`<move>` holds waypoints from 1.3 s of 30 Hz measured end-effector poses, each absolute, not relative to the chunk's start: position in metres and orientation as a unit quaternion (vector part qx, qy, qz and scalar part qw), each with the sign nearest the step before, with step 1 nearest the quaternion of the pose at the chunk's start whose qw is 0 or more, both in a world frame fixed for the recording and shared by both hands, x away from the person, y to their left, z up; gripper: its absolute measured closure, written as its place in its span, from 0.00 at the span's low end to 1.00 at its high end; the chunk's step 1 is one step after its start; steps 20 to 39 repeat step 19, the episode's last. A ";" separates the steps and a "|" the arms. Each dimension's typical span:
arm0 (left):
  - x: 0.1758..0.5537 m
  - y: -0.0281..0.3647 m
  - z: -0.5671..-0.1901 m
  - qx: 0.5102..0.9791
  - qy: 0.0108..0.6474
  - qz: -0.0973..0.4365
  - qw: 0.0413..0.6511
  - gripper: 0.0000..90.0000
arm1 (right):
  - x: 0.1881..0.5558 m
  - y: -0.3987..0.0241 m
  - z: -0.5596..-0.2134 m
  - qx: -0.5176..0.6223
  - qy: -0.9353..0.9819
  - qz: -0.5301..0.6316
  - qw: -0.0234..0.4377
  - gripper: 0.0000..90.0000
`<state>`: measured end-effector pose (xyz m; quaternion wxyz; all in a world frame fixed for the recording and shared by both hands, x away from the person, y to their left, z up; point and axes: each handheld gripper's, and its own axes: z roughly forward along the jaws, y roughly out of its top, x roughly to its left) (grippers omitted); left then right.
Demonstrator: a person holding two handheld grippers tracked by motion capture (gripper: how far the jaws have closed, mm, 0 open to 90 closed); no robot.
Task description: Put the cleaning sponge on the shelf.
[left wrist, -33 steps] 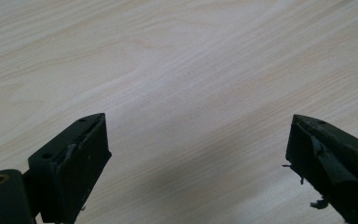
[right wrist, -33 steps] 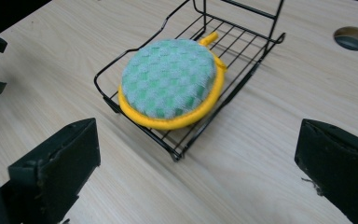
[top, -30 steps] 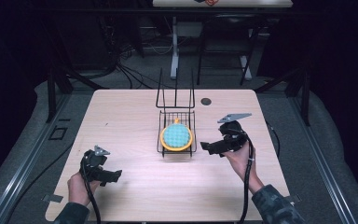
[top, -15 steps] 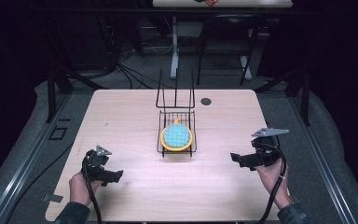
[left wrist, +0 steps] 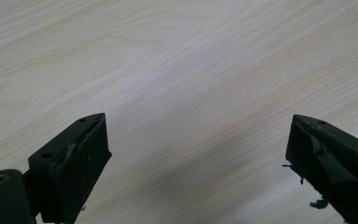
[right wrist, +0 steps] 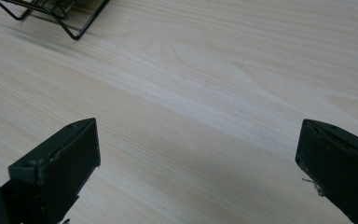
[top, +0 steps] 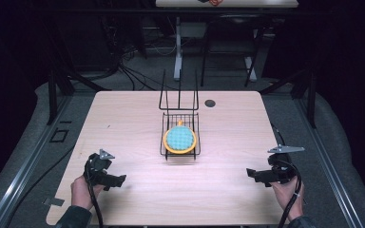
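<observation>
Jaws of left gripper (top: 119,179) and right gripper (top: 251,173) wide open, empty, well clear of wire rack (top: 180,137); plate (top: 180,139) sits in rack, looks done.

The left tool (top: 121,180) sits near the worktop's (top: 123,118) near left corner, gripped by the person's left hand (top: 81,190), its jaws pointing toward the right edge. In the left gripper view its two black jaws stand wide apart with nothing between them. The right tool (top: 250,173) is low near the near right corner, held by the right hand (top: 287,195), jaws pointing toward the left edge, also spread wide and holding nothing. The two tools are well apart.
</observation>
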<state>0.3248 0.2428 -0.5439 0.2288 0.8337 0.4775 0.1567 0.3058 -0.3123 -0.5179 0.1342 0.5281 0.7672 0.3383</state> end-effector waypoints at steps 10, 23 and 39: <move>0.326 0.242 -0.545 0.837 0.474 0.155 0.225 0.06 | 0.312 -0.320 -0.537 0.542 0.771 0.310 0.124 0.00; 0.327 0.242 -0.545 0.837 0.475 0.154 0.223 0.06 | 0.313 -0.322 -0.536 0.543 0.772 0.307 0.122 0.00; 0.327 0.242 -0.545 0.837 0.475 0.154 0.223 0.06 | 0.313 -0.322 -0.536 0.543 0.772 0.307 0.122 0.00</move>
